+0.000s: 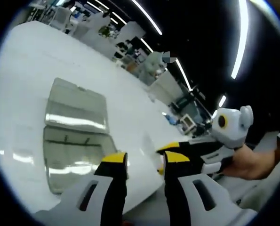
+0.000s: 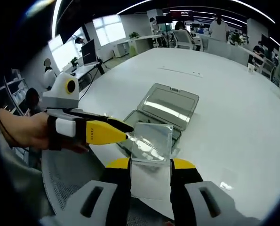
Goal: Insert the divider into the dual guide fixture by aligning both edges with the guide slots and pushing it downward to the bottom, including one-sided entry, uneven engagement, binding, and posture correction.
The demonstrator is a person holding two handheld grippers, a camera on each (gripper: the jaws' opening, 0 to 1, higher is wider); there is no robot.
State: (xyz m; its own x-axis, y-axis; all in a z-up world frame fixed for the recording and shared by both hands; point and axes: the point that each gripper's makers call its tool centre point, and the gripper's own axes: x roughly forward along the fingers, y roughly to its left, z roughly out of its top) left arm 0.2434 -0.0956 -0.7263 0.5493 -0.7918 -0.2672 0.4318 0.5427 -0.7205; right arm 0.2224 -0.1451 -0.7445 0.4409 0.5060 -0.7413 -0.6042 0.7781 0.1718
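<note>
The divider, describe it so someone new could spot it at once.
On the big white table lies an open clear case. In front of it, the right gripper holds the divider: a loose, flat, clear sheet standing upright.

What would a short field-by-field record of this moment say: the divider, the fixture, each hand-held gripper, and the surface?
Divider: clear sheet, upright between the right hand-held gripper's jaws
Fixture: clear open-lidded box on the table, beyond the divider
Left hand-held gripper: jaws apart, nothing between them; its yellow tip is beside the divider's edge
Insertion: not yet begun
Surface: white table
</note>
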